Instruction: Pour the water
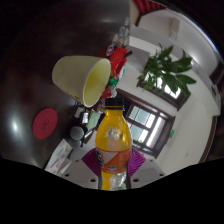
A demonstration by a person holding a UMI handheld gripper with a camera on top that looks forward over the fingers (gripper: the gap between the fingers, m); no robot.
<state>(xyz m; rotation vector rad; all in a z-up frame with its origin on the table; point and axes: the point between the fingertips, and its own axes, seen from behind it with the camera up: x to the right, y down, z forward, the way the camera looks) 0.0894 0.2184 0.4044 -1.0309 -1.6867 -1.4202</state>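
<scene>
The tongs (112, 168) are clamped on an orange bottle (112, 150), which stands upright between the pink pads (93, 160), its dark cap (114, 103) at the top. Just above the cap, a cream cup (82, 78) lies tilted on its side, mouth towards the bottle. Beyond, a green plant (167, 70) and a red disc (45, 125) are visible.
</scene>
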